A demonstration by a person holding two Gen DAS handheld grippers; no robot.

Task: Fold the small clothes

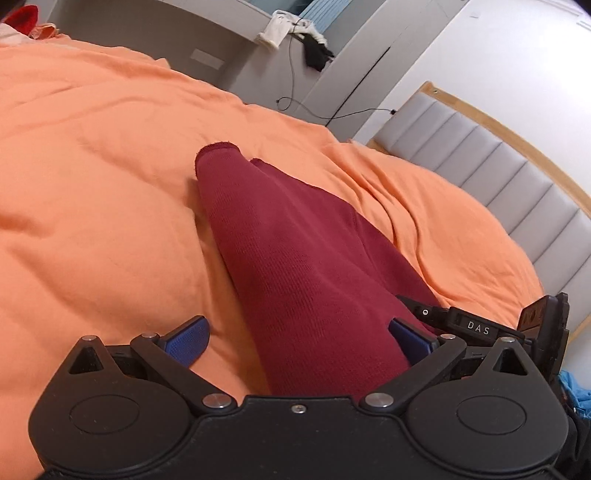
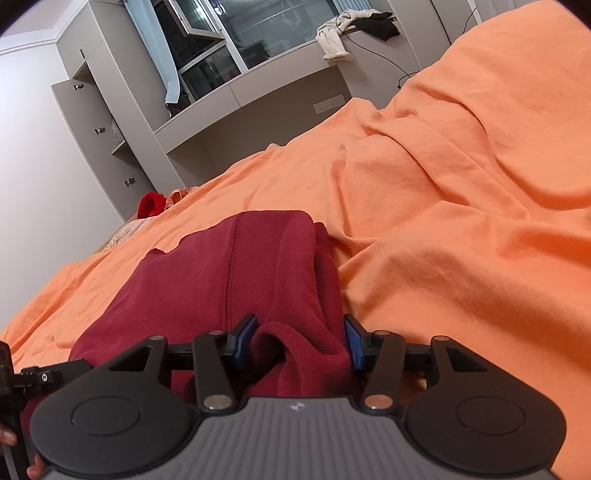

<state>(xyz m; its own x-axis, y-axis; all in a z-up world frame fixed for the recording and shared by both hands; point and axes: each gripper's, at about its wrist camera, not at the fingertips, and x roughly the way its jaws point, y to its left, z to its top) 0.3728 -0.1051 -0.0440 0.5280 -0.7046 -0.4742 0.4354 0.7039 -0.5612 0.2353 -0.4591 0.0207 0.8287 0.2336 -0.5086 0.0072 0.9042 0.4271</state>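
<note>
A dark red knit garment (image 1: 280, 236) lies folded lengthwise on the orange bedsheet (image 1: 92, 177). My left gripper (image 1: 299, 338) is wide open, its blue pads (image 1: 188, 341) standing on either side of the garment's near end. In the right wrist view the same garment (image 2: 229, 273) lies in front of my right gripper (image 2: 301, 341). Its jaws are part open with a bunched fold of the red cloth between the blue pads (image 2: 354, 343). The right gripper's body also shows in the left wrist view (image 1: 480, 326), at the garment's right edge.
A grey padded headboard (image 1: 498, 173) with a wooden rim borders the bed on the right. A grey window ledge (image 2: 258, 92) carries white and black clothes (image 2: 336, 33) and a cable. A bright red item (image 2: 149, 205) lies at the bed's far edge near a cabinet (image 2: 103, 129).
</note>
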